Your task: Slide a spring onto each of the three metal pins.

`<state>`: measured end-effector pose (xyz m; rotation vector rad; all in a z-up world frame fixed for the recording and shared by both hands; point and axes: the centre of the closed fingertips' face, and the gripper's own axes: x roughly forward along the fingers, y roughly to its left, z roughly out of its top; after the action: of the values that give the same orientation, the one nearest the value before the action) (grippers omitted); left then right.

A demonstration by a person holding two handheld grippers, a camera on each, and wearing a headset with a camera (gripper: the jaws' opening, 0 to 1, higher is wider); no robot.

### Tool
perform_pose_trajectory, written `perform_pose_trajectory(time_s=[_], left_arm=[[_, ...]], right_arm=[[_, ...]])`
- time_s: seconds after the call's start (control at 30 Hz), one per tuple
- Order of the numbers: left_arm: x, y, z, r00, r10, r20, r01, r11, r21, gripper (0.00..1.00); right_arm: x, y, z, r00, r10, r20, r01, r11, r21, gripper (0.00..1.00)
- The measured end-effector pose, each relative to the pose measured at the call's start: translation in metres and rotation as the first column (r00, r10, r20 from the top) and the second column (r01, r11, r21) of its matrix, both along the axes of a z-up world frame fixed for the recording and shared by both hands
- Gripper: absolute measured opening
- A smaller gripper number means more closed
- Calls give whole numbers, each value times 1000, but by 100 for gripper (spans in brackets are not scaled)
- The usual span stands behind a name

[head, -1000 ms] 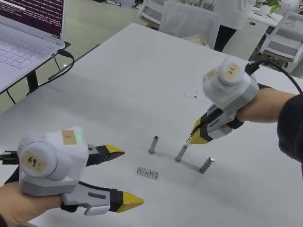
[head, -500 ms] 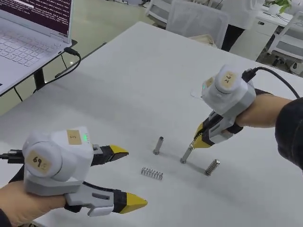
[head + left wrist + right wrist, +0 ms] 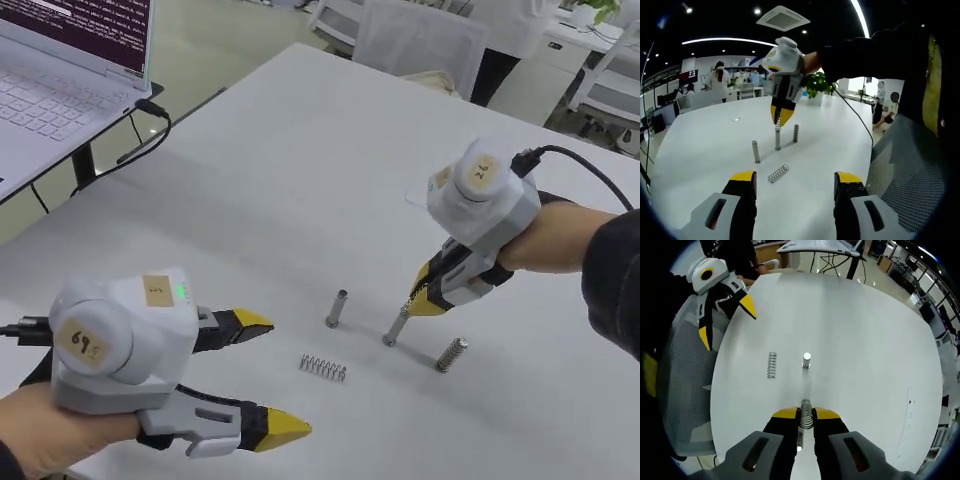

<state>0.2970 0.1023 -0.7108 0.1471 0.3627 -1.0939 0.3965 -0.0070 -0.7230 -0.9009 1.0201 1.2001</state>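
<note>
Three metal pins stand on the white table. The left pin [image 3: 336, 308] [image 3: 756, 151] [image 3: 806, 360] is bare. The right pin [image 3: 451, 354] [image 3: 795, 133] wears a spring. My right gripper [image 3: 424, 302] [image 3: 806, 414] is shut on a spring [image 3: 806, 416], holding it at the top of the middle pin [image 3: 395, 328] [image 3: 777, 140]. A loose spring [image 3: 323, 368] [image 3: 778, 173] [image 3: 772, 364] lies flat in front of the pins. My left gripper [image 3: 268, 375] [image 3: 795, 177] hovers open near the table's front, a short way from that loose spring, with nothing between its fingers.
An open laptop [image 3: 60, 70] sits on a side stand at the far left, with a black cable [image 3: 150, 112] hanging by the table edge. Office chairs [image 3: 405, 40] stand beyond the far edge. A small paper slip [image 3: 418, 200] lies behind the right gripper.
The head camera has shifted a little. My right gripper keeps the spring at the middle pin's top, barely moved. The left gripper has stayed open in place.
</note>
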Motion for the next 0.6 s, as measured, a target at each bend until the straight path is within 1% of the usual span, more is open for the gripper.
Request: perform_pose_trajectory(time_s=[0.3, 0.6], left_arm=[[1, 3, -2, 1000, 6, -4, -6, 1000, 0, 57], [2, 2, -3, 1000, 3, -5, -3, 1000, 1, 56]], right_arm=[[1, 1, -5, 1000, 9, -10, -9, 1000, -9, 8], [-2, 2, -18, 999, 11, -32, -12, 1000, -23, 8]])
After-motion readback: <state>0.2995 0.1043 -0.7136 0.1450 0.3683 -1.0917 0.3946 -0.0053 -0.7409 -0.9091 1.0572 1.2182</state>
